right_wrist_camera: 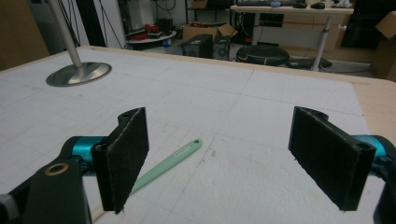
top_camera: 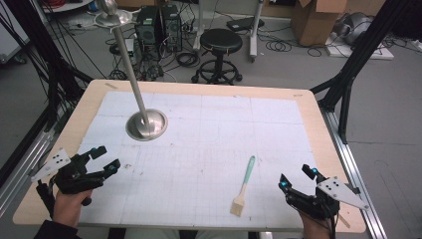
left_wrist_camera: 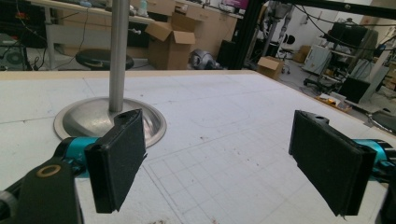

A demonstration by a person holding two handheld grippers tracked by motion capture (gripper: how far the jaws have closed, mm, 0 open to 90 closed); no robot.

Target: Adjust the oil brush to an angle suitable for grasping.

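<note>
Nothing looks started. The brush (top_camera: pixel 244 185) lies untouched on the worktop (top_camera: pixel 209 144), lower right of centre, just left of the right gripper (top_camera: pixel 297 179). The left gripper (top_camera: pixel 105 158) waits lower left. Both have jaws apart, empty. The stand (top_camera: pixel 146 124) sits upper left.
</note>
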